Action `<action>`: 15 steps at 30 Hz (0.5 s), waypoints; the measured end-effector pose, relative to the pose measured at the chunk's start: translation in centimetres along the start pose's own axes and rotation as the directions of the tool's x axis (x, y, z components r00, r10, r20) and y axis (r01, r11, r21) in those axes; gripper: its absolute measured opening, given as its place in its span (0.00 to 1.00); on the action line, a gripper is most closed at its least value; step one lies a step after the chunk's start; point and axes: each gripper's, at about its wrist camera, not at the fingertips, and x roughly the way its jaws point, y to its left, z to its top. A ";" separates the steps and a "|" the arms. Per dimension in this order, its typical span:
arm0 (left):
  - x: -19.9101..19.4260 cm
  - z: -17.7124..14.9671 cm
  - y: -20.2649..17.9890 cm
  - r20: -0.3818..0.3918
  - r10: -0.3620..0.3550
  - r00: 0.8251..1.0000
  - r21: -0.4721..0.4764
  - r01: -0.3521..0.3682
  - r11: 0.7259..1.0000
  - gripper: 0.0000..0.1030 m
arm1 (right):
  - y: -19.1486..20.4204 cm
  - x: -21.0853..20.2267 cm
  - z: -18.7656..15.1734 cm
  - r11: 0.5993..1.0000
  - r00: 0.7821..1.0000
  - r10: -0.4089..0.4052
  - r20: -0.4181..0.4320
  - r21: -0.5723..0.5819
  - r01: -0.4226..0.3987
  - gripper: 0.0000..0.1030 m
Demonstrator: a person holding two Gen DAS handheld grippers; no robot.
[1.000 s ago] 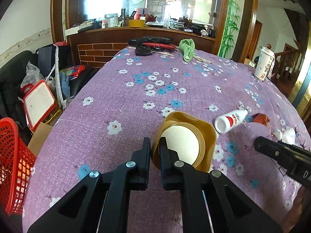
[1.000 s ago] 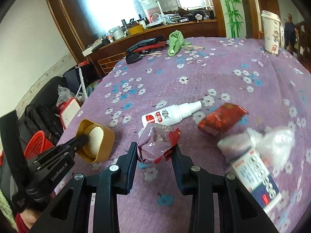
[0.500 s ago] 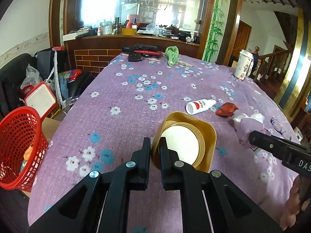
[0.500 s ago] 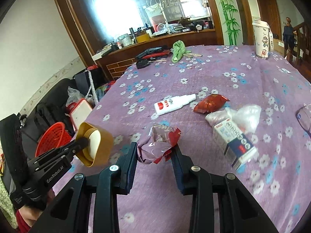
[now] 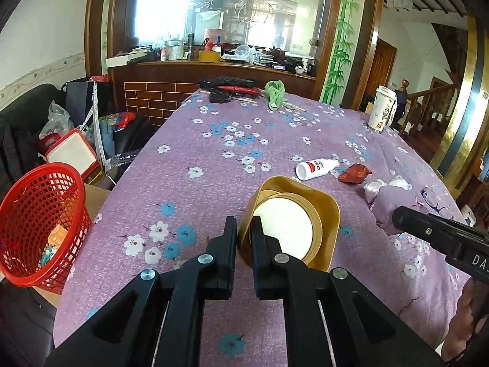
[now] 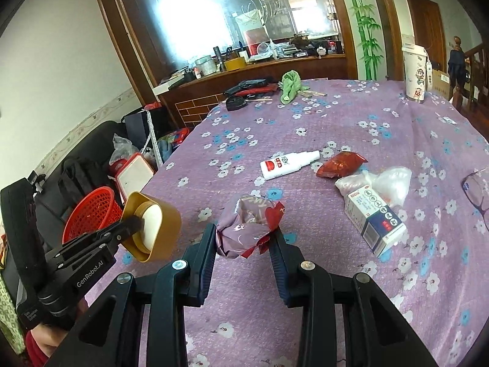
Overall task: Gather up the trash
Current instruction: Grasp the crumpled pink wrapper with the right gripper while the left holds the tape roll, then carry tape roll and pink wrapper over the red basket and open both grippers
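While the gold tub (image 5: 293, 211) is pinched by the left gripper (image 5: 243, 229), trash inside the red basket (image 5: 36, 223) is seen only there. A crumpled wrapper (image 6: 247, 226) is squeezed by the right gripper (image 6: 243, 238), and the medicine box (image 6: 374, 218) is seen only there.

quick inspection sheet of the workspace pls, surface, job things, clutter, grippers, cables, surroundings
surface: table under a purple floral cloth.
job's things: gold container and crumpled wrapper held up; white bottle, red packet, medicine box, plastic bags lying on the cloth; red basket beside the table, holding some scraps.
clutter: green cloth, paper cup, dark items at the far edge.
grippers: left gripper shut on the container's wall; right gripper shut on the wrapper.
cables: nothing seen.
surroundings: wooden counter loaded with items, bags on the floor.
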 end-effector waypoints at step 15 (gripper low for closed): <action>-2.6 -0.4 0.6 0.042 -0.004 0.999 -0.012 0.004 1.000 0.08 | 1.6 -1.8 -0.4 1.000 1.000 -0.003 0.025 -0.026 0.004 0.36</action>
